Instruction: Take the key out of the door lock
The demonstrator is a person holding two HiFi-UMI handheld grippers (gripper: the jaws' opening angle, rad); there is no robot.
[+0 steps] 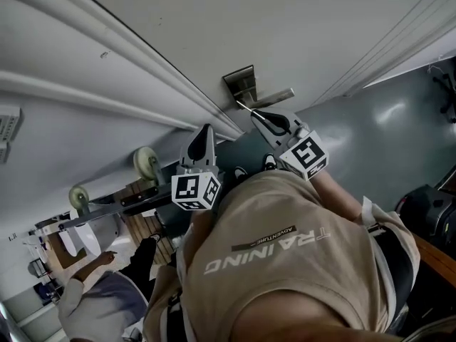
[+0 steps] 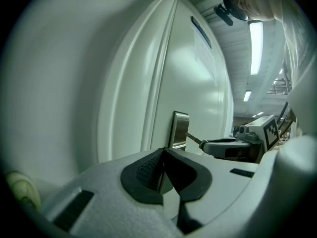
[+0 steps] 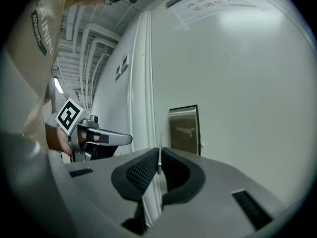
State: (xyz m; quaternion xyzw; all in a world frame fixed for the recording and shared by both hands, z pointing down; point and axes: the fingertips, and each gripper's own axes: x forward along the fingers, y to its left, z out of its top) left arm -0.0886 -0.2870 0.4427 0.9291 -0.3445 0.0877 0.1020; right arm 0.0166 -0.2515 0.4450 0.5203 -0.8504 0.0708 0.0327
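1. Overhead, in the head view, the right tongs (image 1: 258, 115) clamp a slim key (image 1: 245, 106) by its near end. Its blade points at the steel lock plate (image 1: 239, 83) on the white door (image 1: 285, 27), with the tip just beside the plate's lower edge and next to the lever handle (image 1: 274, 95). The left tongs (image 1: 206, 132) hang to the left, apart from the plate.
2. Next, in the left gripper view, the left tongs (image 2: 163, 155) are closed pad to pad with nothing between them. Beyond them the key (image 2: 194, 139) runs from the right tongs (image 2: 205, 145) to the edge of the lock plate (image 2: 179, 129). Whether its tip sits in the keyhole cannot be told.
3. Lastly, in the right gripper view, the right tongs (image 3: 159, 155) are pinched on the key (image 3: 159, 143). It is seen edge-on and sticks up past the tips. The lock plate (image 3: 184, 129) stands on the door (image 3: 247, 83) just to its right. The left tongs (image 3: 126, 139) show at the left.
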